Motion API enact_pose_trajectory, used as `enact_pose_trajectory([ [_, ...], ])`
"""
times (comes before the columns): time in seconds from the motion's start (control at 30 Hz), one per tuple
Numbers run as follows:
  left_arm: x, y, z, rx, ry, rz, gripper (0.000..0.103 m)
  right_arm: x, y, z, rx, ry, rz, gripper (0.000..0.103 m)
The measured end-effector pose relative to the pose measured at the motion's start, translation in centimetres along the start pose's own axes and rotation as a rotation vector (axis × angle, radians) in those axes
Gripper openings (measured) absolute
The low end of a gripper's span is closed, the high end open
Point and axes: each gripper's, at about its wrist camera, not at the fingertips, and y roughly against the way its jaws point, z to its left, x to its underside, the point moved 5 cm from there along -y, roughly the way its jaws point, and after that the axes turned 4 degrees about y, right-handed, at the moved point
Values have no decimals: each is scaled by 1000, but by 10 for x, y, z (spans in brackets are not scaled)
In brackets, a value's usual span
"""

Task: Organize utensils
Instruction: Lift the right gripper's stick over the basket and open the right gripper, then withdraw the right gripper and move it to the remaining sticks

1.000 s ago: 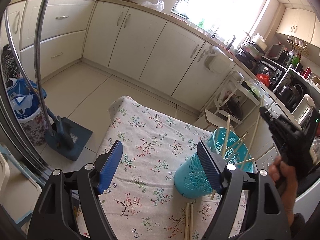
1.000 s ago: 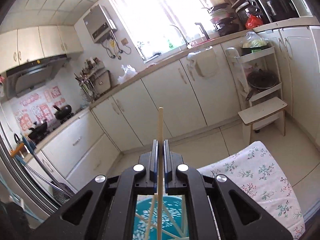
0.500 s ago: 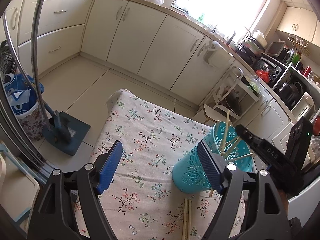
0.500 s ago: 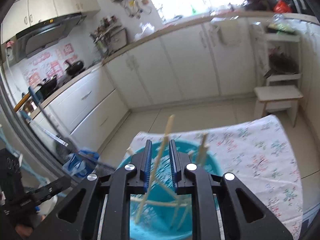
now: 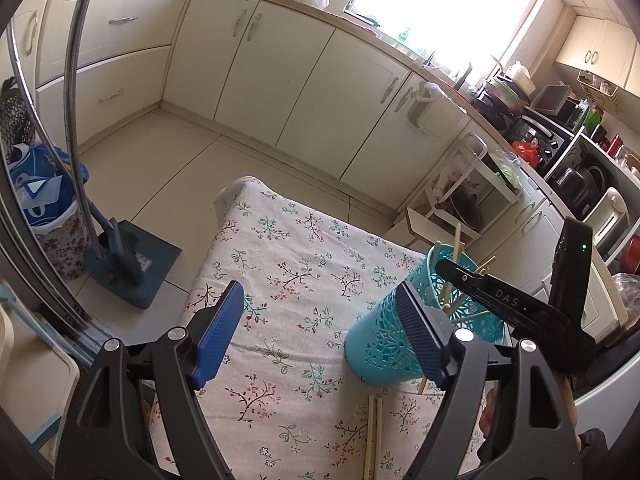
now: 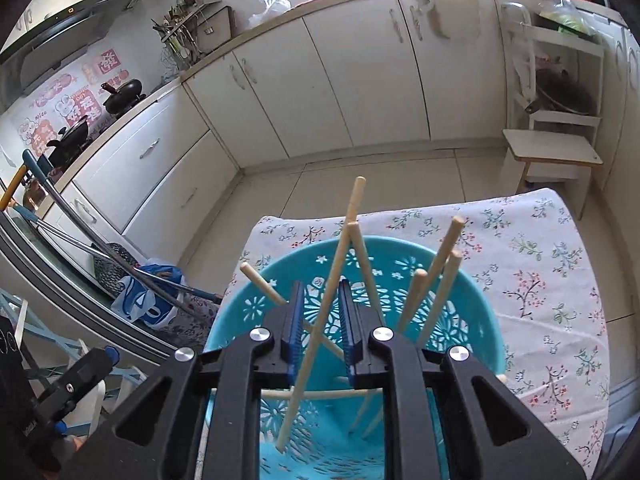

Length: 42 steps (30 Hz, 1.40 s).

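Over the teal basket (image 6: 472, 312), the right gripper (image 6: 320, 320) stands slightly parted, jaws closing, its loose chopstick (image 6: 320, 320) untouched inside: light, stiff, slippery; pinch mid-shaft. Left gripper (image 5: 320, 332) gapes empty.

The cloth (image 5: 280, 280) lies bare across its left and far parts, so a gripper could pass freely there. On the right the holder (image 5: 384, 344) stands in the way, its mouth crowded with leaning chopsticks (image 6: 436, 276). Two loose chopsticks (image 5: 374, 436) lie at the near edge, just beside the holder.
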Motion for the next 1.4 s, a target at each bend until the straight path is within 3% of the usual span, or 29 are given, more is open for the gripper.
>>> enact_pose_trajectory([
  [0.27,3,-3,-1,-7,-2,9,74,-15,5,-10,-22,-46,-48,9],
  [0.4,4,-4,-1,-6,-6,11,75,-27,16,-16,-26,-73,-117,8],
  [0.63,5,-6,-2,-5,-15,18,75,-33,36,-11,2,-26,-225,6],
  [0.83,5,-6,-3,-4,-15,15,75,-6,38,4,49,103,-240,6],
  [0.9,6,-6,-3,-3,-16,13,75,4,39,7,64,134,-227,11],
  [0.97,7,-5,-3,-3,-19,12,75,11,46,7,77,144,-247,26],
  [1.2,7,1,-5,-38,-69,-17,75,39,103,9,100,149,-369,36],
  [1.4,12,13,-23,-93,-185,-90,78,101,131,20,123,178,-351,46],
])
